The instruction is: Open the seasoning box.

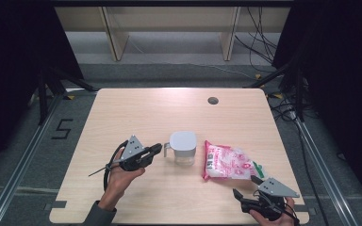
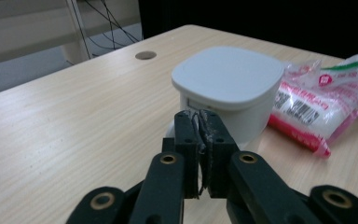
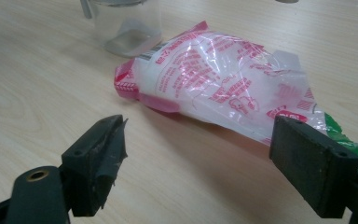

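A person's left gripper is hovering over the wooden table with its two black jaws pressed together, nothing visibly caught between the pads. It is pointing at the handle side of a clear lidded container, which stands upright just beyond its tips, near the table's middle. In the left gripper view the closed pads are sitting right in front of the container wall, just under the rim of its white lid; whether they are touching the handle cannot be told, since the jaws hide it.

The right gripper is resting near the table's front right corner, jaws spread wide and holding nothing. Ahead of it a red-and-white plastic bag is lying flat, just right of the container, its long axis running roughly left to right across the table, its green-edged end nearest this gripper. The right hand is therefore the closer one to the bag, the left hand the closer one to the container.

The right gripper view is showing the bag lying beyond the open jaws, with the container's transparent base behind it. The left gripper view is giving the lid's top and the bag's barcode label. The high view alone is revealing the small handle and both forearms.
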The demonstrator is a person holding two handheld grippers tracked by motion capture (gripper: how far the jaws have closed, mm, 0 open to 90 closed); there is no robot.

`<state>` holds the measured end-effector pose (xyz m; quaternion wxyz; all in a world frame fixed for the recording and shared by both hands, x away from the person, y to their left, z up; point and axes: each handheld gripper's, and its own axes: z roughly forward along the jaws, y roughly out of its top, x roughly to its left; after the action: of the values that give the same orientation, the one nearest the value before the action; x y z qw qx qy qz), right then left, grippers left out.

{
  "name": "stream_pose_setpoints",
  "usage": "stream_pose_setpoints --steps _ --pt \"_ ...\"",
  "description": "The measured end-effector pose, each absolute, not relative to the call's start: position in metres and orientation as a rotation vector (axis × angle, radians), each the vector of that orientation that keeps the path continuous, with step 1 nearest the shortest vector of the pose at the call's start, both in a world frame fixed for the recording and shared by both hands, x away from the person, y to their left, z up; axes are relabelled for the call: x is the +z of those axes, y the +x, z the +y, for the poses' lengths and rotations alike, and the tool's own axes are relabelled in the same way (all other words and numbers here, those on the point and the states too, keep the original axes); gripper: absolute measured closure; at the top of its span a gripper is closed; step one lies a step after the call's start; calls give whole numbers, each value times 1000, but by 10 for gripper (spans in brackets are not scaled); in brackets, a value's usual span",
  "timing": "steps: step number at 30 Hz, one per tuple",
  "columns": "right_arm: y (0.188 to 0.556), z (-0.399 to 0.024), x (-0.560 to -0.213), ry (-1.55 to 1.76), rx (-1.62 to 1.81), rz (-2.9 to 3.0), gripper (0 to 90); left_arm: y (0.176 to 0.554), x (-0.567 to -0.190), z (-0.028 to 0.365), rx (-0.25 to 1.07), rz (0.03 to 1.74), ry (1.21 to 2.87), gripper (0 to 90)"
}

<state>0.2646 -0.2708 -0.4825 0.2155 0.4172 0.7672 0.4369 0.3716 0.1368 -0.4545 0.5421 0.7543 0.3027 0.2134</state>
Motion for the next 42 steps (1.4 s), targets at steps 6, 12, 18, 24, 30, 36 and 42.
stream_pose_setpoints --steps 6,12,18,24,30,36,42 --pt "264 -272 -481 1166 1217 2115 202 378 -447 122 502 704 1773 876" --pt "265 -270 -481 1140 1228 2120 205 387 -445 110 497 692 1775 876" --pt "266 -269 -482 1138 1219 2130 223 396 -448 107 488 709 1771 870" --pt "266 -268 -482 1172 1244 2101 233 397 -448 108 507 718 1787 866" --pt "273 -254 -477 1096 1264 2090 193 397 -450 109 496 726 1768 863" --pt "283 -227 -468 1049 1289 2132 315 397 -451 111 491 735 1764 861" --pt "311 -208 -463 1004 1353 2153 577 396 -452 110 480 751 1742 863"
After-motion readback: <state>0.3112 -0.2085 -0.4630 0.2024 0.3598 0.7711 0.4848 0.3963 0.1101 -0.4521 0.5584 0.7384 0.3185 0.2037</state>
